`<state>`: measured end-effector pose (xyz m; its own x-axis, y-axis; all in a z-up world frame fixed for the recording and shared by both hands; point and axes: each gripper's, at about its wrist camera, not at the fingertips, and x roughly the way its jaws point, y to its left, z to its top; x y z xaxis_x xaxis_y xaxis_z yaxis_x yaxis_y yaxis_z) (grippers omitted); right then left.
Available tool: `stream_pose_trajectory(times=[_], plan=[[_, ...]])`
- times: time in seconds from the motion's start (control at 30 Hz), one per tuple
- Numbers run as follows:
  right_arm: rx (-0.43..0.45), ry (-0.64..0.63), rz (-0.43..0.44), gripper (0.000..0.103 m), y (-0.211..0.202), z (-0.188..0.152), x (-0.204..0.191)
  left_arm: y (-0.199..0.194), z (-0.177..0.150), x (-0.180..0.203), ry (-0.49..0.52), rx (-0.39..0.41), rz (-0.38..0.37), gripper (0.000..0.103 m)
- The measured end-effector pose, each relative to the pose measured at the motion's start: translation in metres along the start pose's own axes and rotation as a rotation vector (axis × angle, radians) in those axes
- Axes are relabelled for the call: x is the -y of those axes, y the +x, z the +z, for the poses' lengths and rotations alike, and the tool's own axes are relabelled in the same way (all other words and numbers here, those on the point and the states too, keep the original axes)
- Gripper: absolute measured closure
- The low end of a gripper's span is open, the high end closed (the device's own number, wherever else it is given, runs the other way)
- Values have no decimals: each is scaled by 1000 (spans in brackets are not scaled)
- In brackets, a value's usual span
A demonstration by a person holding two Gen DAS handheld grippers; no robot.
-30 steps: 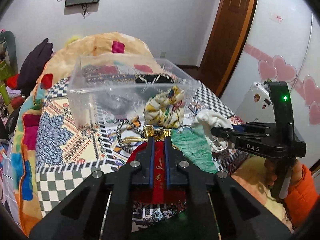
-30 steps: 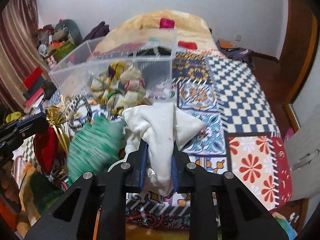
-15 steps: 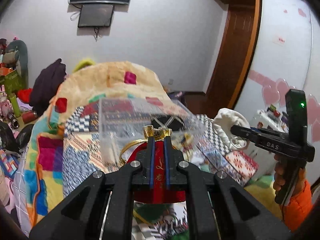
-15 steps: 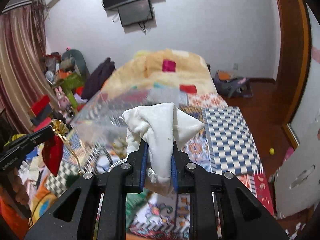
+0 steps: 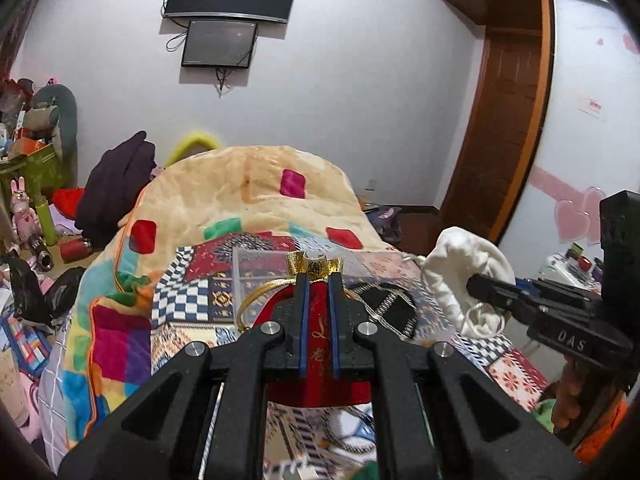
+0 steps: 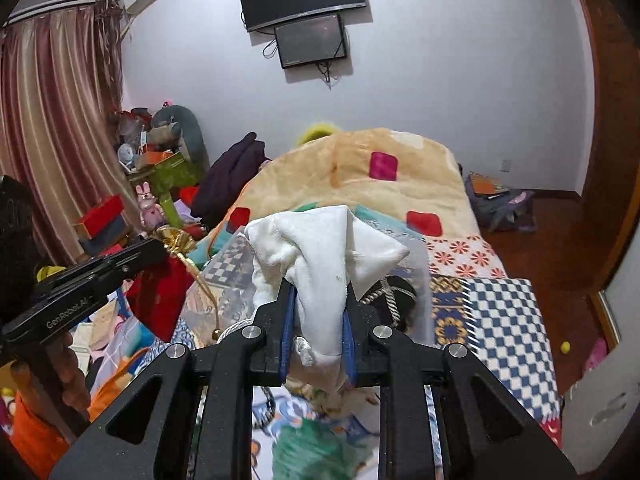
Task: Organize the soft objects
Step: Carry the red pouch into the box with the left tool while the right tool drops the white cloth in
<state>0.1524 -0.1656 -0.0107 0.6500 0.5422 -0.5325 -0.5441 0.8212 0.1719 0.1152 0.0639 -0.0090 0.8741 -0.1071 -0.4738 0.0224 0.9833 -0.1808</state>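
Observation:
My left gripper (image 5: 318, 280) is shut on a red drawstring pouch (image 5: 318, 380) with a gold top, held up in the air above the bed. It also shows in the right wrist view (image 6: 162, 300). My right gripper (image 6: 318, 292) is shut on a white cloth pouch (image 6: 320, 256), also lifted; it shows at the right of the left wrist view (image 5: 464, 280). A clear plastic box (image 5: 264, 264) stands on the bed just beyond both pouches. A green soft item (image 6: 316, 448) lies on the bed below my right gripper.
A patchwork quilt (image 6: 500, 320) covers the bed, with a beige blanket (image 5: 248, 192) heaped behind the box. A black patterned item (image 5: 384, 308) lies by the box. Clutter and toys (image 6: 156, 176) fill the left side; a wooden door (image 5: 500, 136) is at right.
Both grippers have risen from the bed with their pouches and tilted upward. The box and the items on the bed have dropped low in both views.

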Motion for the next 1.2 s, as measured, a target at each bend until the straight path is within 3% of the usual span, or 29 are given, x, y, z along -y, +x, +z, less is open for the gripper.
stream_pose_trajectory(times=[0.43,0.73,0.87,1.07,1.2], plan=[[-133,27,-39,85,66,6,9,74,-8,-5,9,-114,47,96],[-254,14,-32,81,92,-6,7,101,-23,-2,52,-192,64,96],[-268,14,-22,77,91,-6,8,102,-26,1,61,-211,63,96],[-226,3,-21,58,71,-1,9,83,-23,3,39,-196,28,88],[-189,-15,-20,57,53,6,8,59,-15,8,34,-147,10,73]])
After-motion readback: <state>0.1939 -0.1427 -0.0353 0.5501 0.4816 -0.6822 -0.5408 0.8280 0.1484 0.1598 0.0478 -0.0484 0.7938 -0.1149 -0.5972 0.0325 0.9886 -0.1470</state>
